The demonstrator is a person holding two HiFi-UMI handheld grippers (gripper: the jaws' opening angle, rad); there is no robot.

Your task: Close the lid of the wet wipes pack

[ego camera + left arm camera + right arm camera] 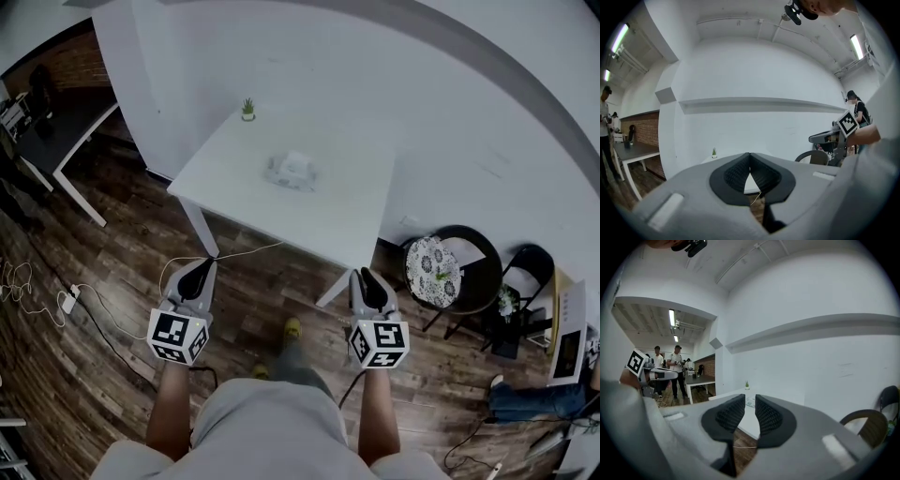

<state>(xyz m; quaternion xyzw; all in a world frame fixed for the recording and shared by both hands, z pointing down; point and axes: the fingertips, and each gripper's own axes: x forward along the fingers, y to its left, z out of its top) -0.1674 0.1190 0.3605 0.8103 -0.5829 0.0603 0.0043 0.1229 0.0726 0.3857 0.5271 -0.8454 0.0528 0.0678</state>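
We hold the left tool (198, 269) pressed together and the right tool (369, 280) slightly spread, both empty and well short of the pack (291, 172) in the middle of the counter (349, 217), where a one-sided push on its lid would likely skid the light pack away

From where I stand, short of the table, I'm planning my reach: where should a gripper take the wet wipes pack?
Likely its near long edge, coming from the near side of the table: the wet wipes pack lies flat and low, broadside to you. Its lid is too small to see.
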